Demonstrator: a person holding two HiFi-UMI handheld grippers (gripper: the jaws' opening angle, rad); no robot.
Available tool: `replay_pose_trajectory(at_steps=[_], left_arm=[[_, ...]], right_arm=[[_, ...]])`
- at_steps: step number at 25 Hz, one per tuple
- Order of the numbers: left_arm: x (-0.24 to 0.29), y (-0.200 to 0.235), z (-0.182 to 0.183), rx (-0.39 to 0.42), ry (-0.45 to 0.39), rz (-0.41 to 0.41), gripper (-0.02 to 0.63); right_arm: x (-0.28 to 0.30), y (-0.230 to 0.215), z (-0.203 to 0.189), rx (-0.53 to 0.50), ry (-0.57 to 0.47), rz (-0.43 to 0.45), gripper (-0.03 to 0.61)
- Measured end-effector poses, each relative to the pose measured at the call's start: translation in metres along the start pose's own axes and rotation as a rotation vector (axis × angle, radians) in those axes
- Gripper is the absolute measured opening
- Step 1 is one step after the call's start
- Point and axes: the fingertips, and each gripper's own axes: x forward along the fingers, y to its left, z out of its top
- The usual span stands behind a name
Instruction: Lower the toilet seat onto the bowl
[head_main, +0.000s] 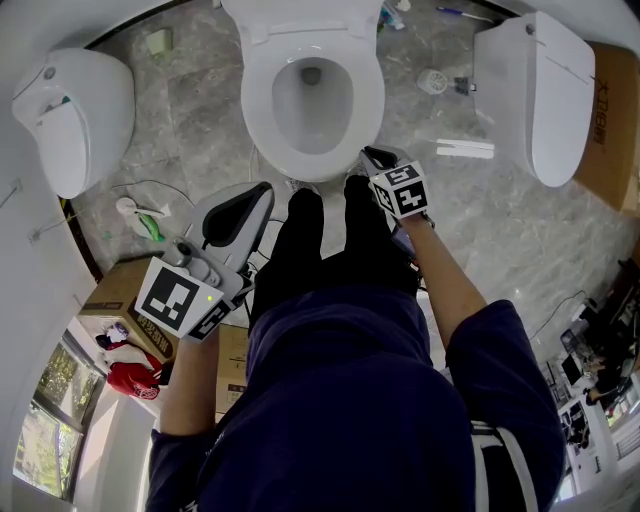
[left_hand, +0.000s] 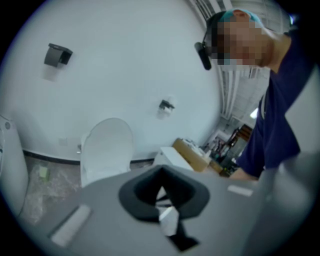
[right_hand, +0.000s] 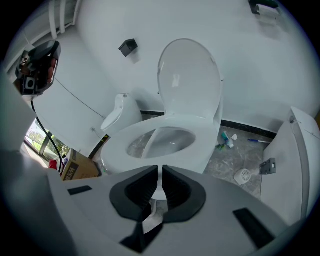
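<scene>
The white toilet (head_main: 312, 95) stands at the top middle of the head view. Its seat ring (right_hand: 200, 145) lies flat on the bowl and the lid (right_hand: 190, 75) stands upright against the wall. My right gripper (head_main: 376, 156) hovers just off the bowl's front right rim. In the right gripper view its jaws (right_hand: 160, 172) are shut to a thin slit with nothing between them. My left gripper (head_main: 262, 192) is held lower left of the bowl, apart from it. In the left gripper view it (left_hand: 161, 175) is shut and empty, facing the wall.
A second white toilet (head_main: 75, 110) lies on the floor at the left, a third one (head_main: 545, 95) at the right beside a cardboard box (head_main: 610, 120). A round drain cover (head_main: 433, 80) and a white strip (head_main: 465, 148) lie on the marble floor. Another box (head_main: 115, 290) sits lower left.
</scene>
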Motion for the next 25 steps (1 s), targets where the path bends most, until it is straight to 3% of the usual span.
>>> replay_pose_trajectory(at_steps=[25], left_arm=[[0.011,0.007,-0.013,-0.018,0.041,-0.016,0.003]], right_arm=[[0.027,-0.003,-0.037,0.031,0.090,0.009,0.029]])
